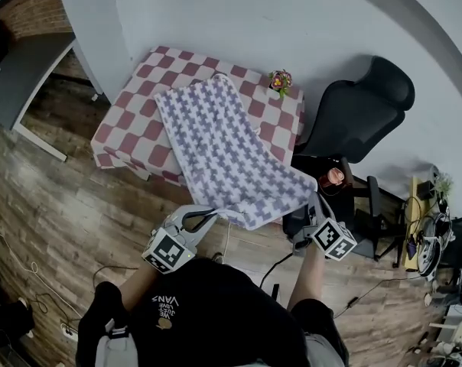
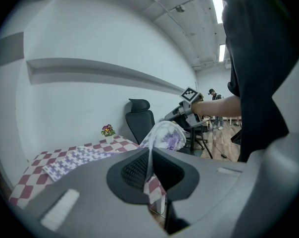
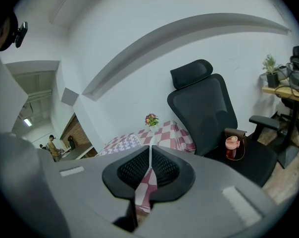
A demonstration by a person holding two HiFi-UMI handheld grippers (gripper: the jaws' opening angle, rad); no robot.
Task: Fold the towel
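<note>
Wood-plank flooring [image 1: 55,205] lies under the person. Nearest to them, the left gripper [image 1: 213,214] and the right gripper [image 1: 314,199] are each clamped tight on a near corner of the purple-and-white houndstooth towel [image 1: 223,147], with a thin edge of cloth pinched between the pads in both gripper views. That near edge hangs off the front of the counter draped in a red-and-white checked tablecloth [image 1: 128,121], while the rest of the towel lies spread, slightly askew, toward the far side. The step in hand looks like carrying the near edge over to meet the far one. To do it well, both corners should rise together, level, with the edge between them taut and high enough not to drag the tablecloth. Squaring to the far corners matters more than speed. The small pot of flowers [image 1: 280,81] stands just beside the far right corner, so that side should land short of it. The black office chair [image 1: 361,109] beyond is out of the way.
</note>
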